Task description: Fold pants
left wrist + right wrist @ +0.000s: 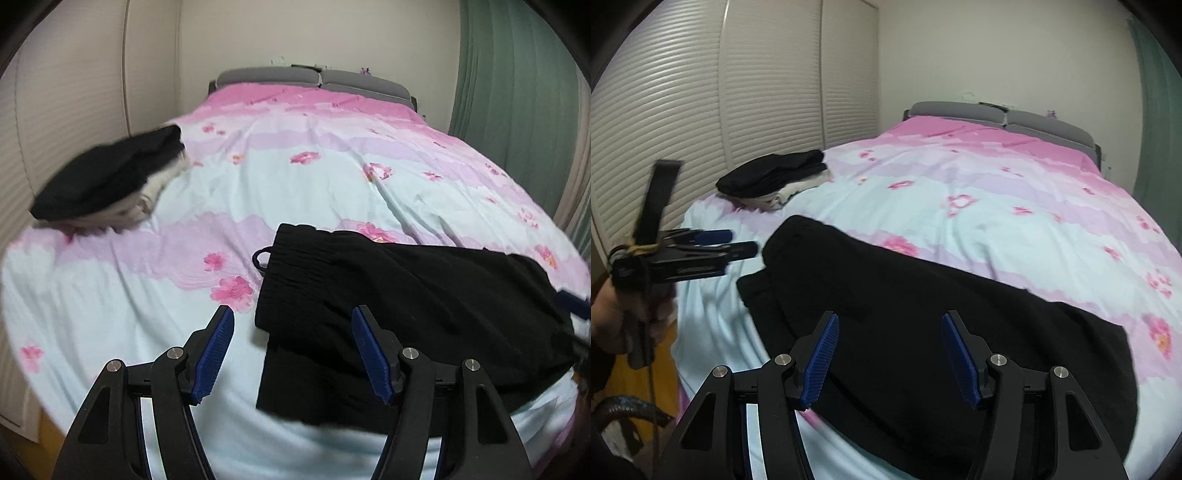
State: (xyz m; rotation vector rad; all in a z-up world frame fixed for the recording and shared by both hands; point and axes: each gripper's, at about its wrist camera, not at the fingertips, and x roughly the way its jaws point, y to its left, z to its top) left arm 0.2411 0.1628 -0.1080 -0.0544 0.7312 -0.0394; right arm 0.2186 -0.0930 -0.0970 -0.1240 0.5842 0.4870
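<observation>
Black pants (406,306) lie partly folded on the near end of the bed, waistband and drawstring loop to the left. They also fill the near part of the right wrist view (923,332). My left gripper (293,354) is open and empty, hovering over the pants' left edge; it shows from the side in the right wrist view (738,242). My right gripper (890,362) is open and empty above the middle of the pants. Its blue tip shows at the right edge of the left wrist view (574,301).
The bed has a pink and pale blue floral cover (314,177) (997,206). A stack of folded black and white clothes (107,177) (775,177) lies at its far left. White louvred wardrobe doors (701,110) stand left, a green curtain (517,92) right.
</observation>
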